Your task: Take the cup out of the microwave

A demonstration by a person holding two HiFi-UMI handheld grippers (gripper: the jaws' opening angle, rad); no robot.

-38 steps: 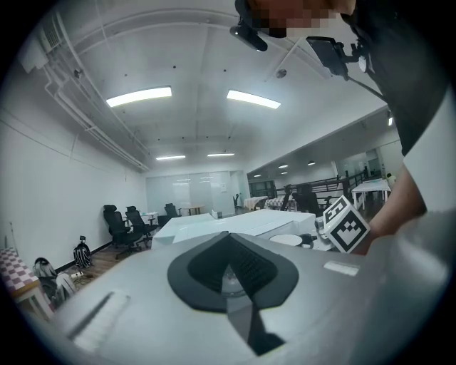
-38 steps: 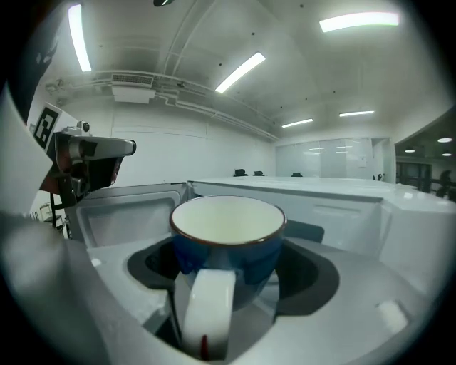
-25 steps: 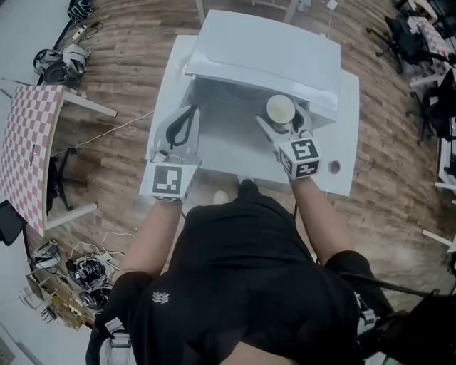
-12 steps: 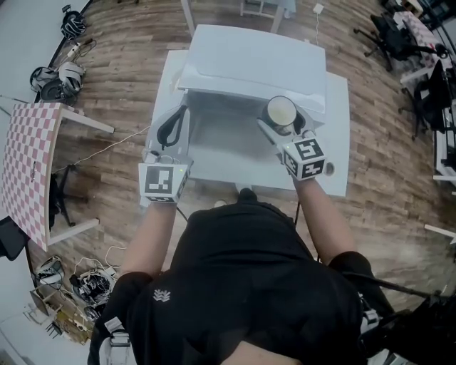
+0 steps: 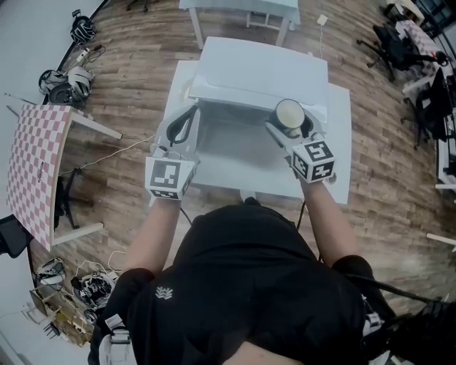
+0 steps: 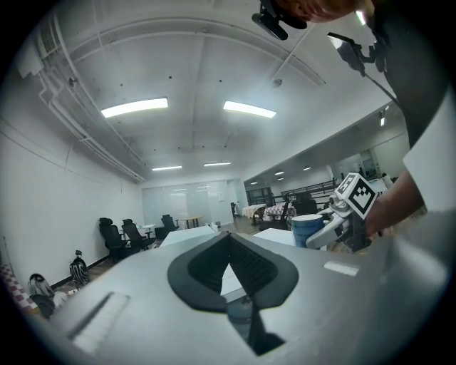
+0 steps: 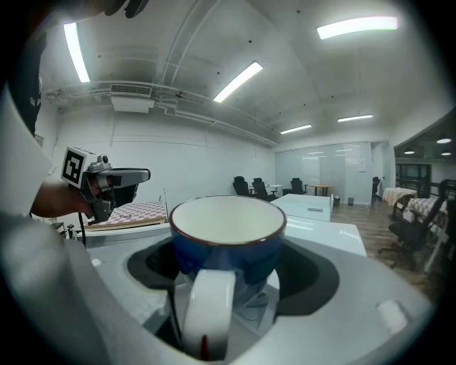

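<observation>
A blue cup (image 5: 289, 112) with a cream inside and a white handle sits between the jaws of my right gripper (image 5: 291, 120), which is shut on it. It hangs just in front of the white microwave (image 5: 256, 68), at the front right corner. In the right gripper view the cup (image 7: 228, 232) fills the middle, upright, handle toward the camera, inside the right gripper (image 7: 228, 267). My left gripper (image 5: 185, 120) hovers by the microwave's front left corner, shut and holding nothing. From the left gripper (image 6: 228, 265) view, the cup (image 6: 308, 229) shows at the right.
The microwave stands on a white table (image 5: 340, 142). A red-checkered table (image 5: 32, 157) is on the left. Cables and gear (image 5: 78, 274) lie on the wooden floor, with office chairs (image 5: 402, 39) at the top right and another white table (image 5: 242, 6) behind.
The head view has shifted a little. The right gripper still holds the cup at the microwave's front right, and the left gripper stays at the front left.
</observation>
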